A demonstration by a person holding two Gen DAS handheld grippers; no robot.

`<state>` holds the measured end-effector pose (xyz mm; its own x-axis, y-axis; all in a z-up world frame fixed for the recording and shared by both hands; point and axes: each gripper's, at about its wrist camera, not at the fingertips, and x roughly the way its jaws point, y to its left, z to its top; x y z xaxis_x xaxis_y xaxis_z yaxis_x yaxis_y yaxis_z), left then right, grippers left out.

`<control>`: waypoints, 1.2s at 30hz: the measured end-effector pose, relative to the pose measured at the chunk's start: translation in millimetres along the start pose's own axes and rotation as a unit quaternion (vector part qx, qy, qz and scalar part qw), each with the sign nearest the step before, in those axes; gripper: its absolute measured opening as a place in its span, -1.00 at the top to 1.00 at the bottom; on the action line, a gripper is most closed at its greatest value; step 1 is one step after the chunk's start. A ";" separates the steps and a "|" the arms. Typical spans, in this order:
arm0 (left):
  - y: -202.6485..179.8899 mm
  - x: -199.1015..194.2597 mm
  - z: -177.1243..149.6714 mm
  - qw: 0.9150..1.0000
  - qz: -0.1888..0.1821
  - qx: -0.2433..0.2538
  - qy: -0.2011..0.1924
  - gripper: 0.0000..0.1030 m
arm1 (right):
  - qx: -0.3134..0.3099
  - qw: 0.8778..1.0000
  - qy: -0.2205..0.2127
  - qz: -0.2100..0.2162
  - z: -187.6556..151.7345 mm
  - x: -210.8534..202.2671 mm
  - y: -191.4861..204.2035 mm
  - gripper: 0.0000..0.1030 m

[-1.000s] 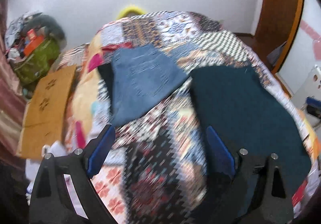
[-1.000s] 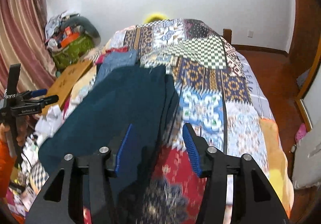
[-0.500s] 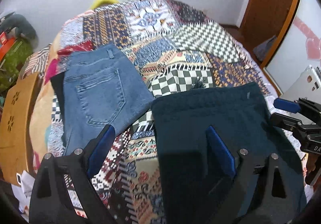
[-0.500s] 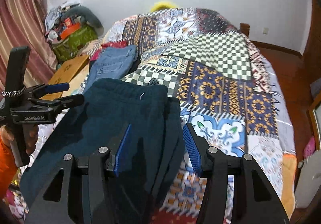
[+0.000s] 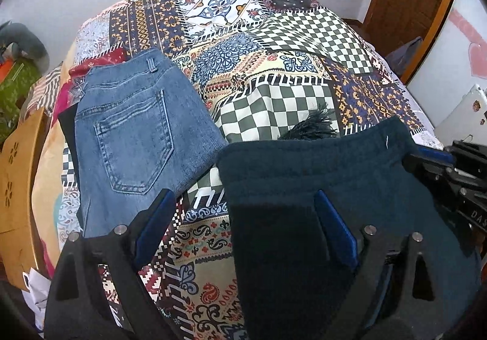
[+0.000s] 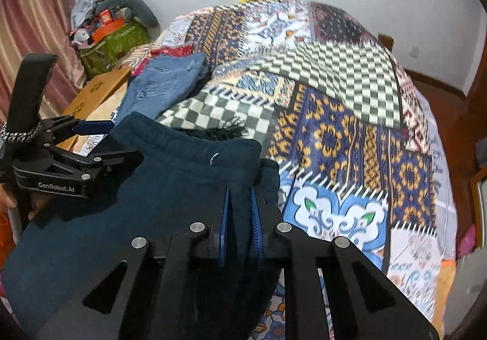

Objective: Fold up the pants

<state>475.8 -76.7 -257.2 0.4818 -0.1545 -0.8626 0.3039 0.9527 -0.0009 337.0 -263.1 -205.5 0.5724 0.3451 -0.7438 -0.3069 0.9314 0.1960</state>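
Right tool [image 6: 239,215] now clamped on teal pants [image 6: 152,203] — left tool [image 5: 243,227] spread, hovering

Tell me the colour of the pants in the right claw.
Dark teal pants, pinched by the right claw; clearest in the right wrist view.

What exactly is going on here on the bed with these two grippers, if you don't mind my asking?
A person with a gripper in each hand is folding the dark teal pants on a patchwork bedspread. The right gripper is shut on the pants' right edge near the waistband. The left gripper is open, hovering over the pants' left edge without holding anything. Folded blue jeans lie to the left on the bed.
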 end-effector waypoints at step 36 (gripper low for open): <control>-8.3 -24.7 -58.6 0.984 -0.141 -0.017 0.105 -0.80 | 0.115 0.986 0.068 0.097 -66.2 -17.8 -2.0 -0.64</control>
<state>413.2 -65.5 -265.5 0.2001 -0.3600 -0.9112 0.3713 0.8885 -0.2695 277.1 -278.8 -235.0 0.4068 0.5157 -0.7540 -0.2110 0.8561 0.4718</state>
